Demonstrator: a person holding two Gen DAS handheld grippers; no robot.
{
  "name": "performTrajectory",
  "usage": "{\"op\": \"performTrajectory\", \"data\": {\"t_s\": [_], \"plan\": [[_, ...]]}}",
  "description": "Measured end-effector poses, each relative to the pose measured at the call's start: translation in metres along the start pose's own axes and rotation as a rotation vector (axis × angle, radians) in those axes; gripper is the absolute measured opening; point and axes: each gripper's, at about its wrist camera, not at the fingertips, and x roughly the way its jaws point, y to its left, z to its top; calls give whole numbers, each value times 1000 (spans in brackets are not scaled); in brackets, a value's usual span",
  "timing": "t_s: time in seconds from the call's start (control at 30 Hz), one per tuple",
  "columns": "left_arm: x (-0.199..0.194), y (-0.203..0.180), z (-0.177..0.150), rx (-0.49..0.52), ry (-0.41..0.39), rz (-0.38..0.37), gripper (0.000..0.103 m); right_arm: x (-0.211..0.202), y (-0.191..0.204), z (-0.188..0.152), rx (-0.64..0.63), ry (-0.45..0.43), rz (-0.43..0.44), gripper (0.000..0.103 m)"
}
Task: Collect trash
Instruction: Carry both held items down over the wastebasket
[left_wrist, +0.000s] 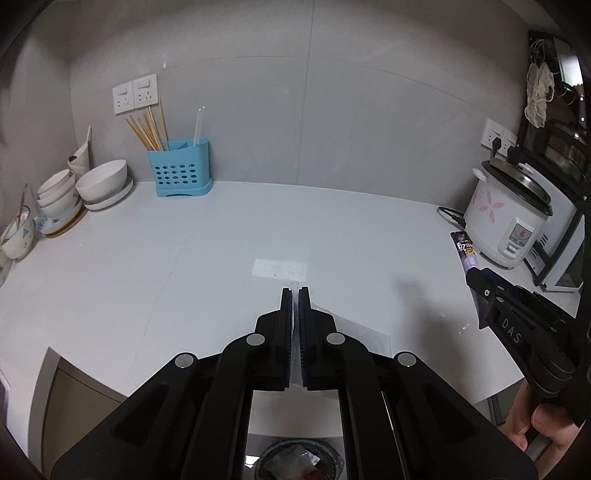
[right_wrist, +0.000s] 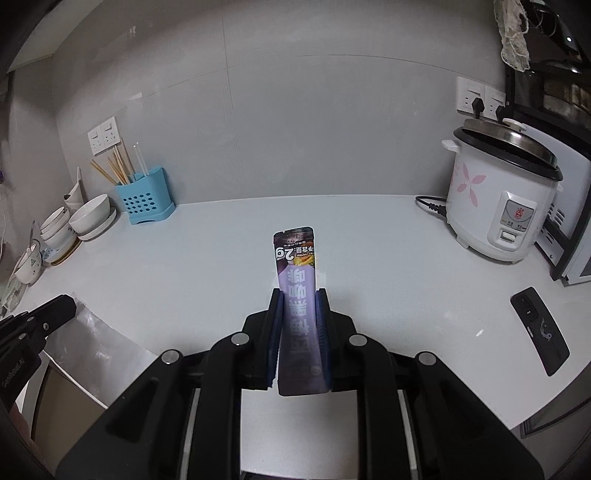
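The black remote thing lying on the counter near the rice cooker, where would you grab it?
Grab the black remote across its narrow middle, coming from above. It lies flat on the white counter, long and slim, with open space along both long edges, so the tongs could probably straddle it there.

Landmark: blue cutlery holder (right_wrist: 146, 201) at the back wall on the white counter (right_wrist: 388, 258), wooden chopsticks (right_wrist: 114, 170) and clear straws standing in it; twin wall sockets (right_wrist: 103, 136) just above-left of it; stacked white bowls (right_wrist: 90, 218) on plates directly left of it; more bowls and a cup with a spoon (right_wrist: 29, 264) further left; white rice cooker (right_wrist: 498, 206) with pink flower print well to its right, cord plugged in above; black remote-like slab (right_wrist: 539, 330) lying flat, front-right of the holder.
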Motion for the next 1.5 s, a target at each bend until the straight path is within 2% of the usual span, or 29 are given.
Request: {"op": "performTrajectory", "data": {"t_s": [0.33,0.7,0.93,1.2,1.4,1.5], "plan": [[-82,11,-46,-3,-41,-20,3,-87,21,-47,-18,-39,16,17],[-131,26,-125,1,-59,-38,3,-145,41,-132,-35,-54,33,17],[-133,36,-177,4,-35,-68,3,-150,46,-189,-41,-45,34,17],[-121,39,-231,13,-13,-81,3,-135,40,-254,-24,-2,47,17],[-88,44,-277,25,2,-71,3,-111,40,-305,-27,43,41,17],[-58,44,-300,29,47,-81,3,-91,43,-329,-38,68,29,17]]}}
